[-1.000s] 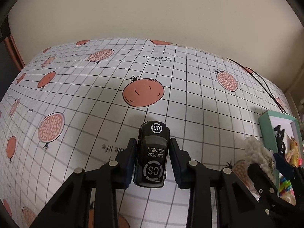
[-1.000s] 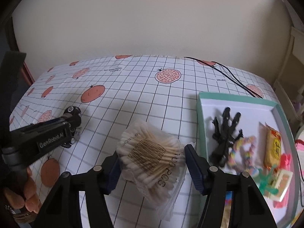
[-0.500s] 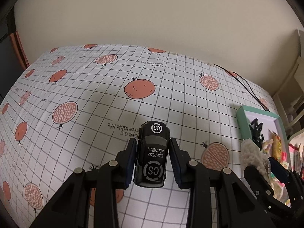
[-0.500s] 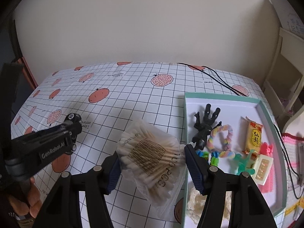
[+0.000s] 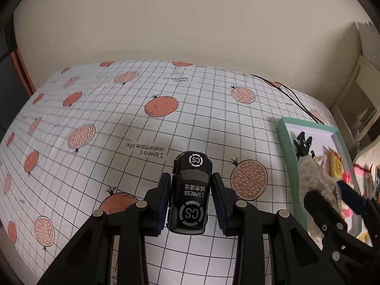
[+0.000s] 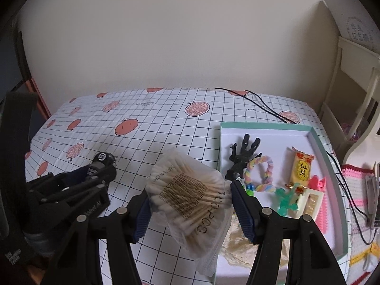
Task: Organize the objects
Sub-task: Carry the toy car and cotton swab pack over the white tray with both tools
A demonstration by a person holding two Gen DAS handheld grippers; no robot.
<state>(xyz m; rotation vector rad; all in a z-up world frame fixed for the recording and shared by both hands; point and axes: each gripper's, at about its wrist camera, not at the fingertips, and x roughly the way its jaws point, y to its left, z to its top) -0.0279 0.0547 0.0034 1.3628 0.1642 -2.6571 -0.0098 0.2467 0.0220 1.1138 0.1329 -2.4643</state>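
Black plastic toy car (image 5: 191, 194) sits clamped between the blue pads of the left gripper (image 5: 192, 201) in the left wrist view, nose pointing away from the camera, jaws only partway open because the car body fills the gap. It hangs clear above the pomegranate-print tablecloth (image 5: 114, 123), with the green-edged tray (image 5: 286, 147) off at the right side. If I were doing this one I'd carry the car level over that near rim with room to spare under the wheels, since it's a smooth hard shell and a knock on the edge could twist it in the pads. Let it touch down before releasing.

Over in the right wrist view, the right gripper (image 6: 190, 207) has its jaws fairly wide and pressed on a soft bag of cotton swabs (image 6: 187, 197), held up just beside the tray's (image 6: 266, 126) left rim. Already in the tray: a black hand-shaped clip (image 6: 242, 156), a pastel twisted ring (image 6: 260, 174), a yellow snack packet (image 6: 300, 167), a green figure (image 6: 286, 198) and pink bits. There's a crumpled cream thing (image 6: 239, 242) in the near corner, can't tell what it is. The bare white patch toward the far end looks like the best landing spot to me. The bag is squishy, so I'd set it down flat and open up slowly, and keep the two grippers from crowding each other at the rim.
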